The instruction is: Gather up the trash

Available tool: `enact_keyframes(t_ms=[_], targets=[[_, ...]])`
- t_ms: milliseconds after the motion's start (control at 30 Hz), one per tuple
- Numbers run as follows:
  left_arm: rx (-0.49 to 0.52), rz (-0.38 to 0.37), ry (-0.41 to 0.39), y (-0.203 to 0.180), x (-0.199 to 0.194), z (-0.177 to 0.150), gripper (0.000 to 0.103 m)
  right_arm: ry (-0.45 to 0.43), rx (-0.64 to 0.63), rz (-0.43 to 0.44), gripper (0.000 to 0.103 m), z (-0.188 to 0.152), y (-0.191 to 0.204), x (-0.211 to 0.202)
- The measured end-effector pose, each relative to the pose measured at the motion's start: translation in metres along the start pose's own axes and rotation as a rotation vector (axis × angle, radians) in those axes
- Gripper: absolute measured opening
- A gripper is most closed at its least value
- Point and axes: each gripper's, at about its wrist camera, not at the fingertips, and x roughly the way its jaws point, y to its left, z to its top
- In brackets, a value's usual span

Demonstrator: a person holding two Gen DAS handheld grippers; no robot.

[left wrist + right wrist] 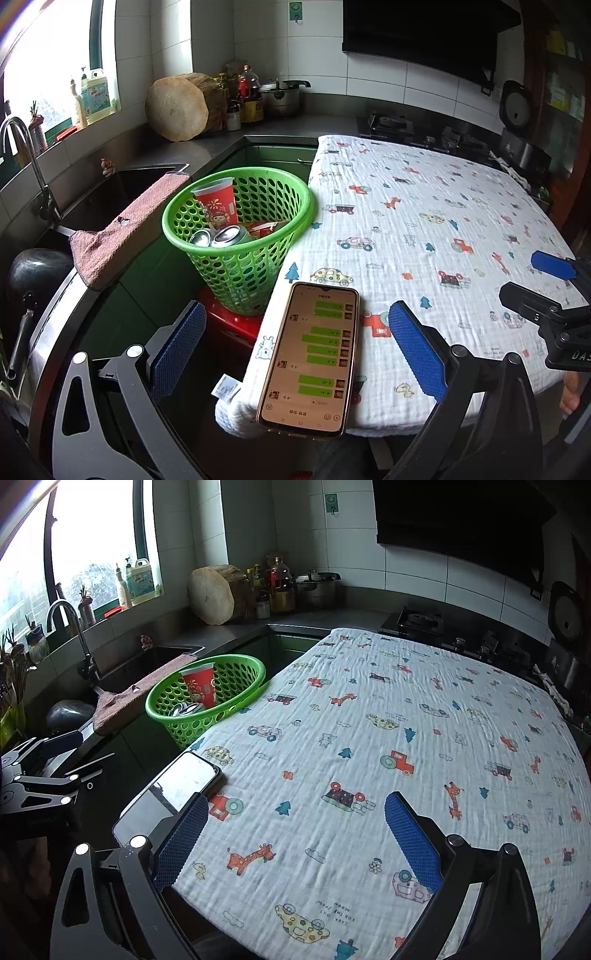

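Note:
A green perforated basket (236, 258) stands on a red stool beside the table's left edge; it also shows in the right wrist view (184, 723). In it are a red paper cup (218, 206), two silver cans (218, 236) and a red wrapper (264, 229). My left gripper (295, 339) is open and empty, hovering over a phone (310, 358) at the table's near left corner. My right gripper (295, 834) is open and empty above the patterned tablecloth (406, 720); it also shows at the right edge of the left wrist view (554, 288).
A sink (122, 192) with a pink rag (122, 232) on its rim lies left of the basket. A faucet (26, 147), a wood block (181, 107), bottles and a pot (280, 96) line the counter. A stove (406, 129) sits behind the table.

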Motion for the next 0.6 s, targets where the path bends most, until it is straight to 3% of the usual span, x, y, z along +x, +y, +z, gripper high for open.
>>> enact_keyframes(t_ms=[600], targets=[[-0.011, -0.013, 0.004, -0.0063, 0.0010, -0.0004, 0.098, 0.000, 0.006, -0.005, 0.093, -0.0034, -0.0063, -0.0008]])
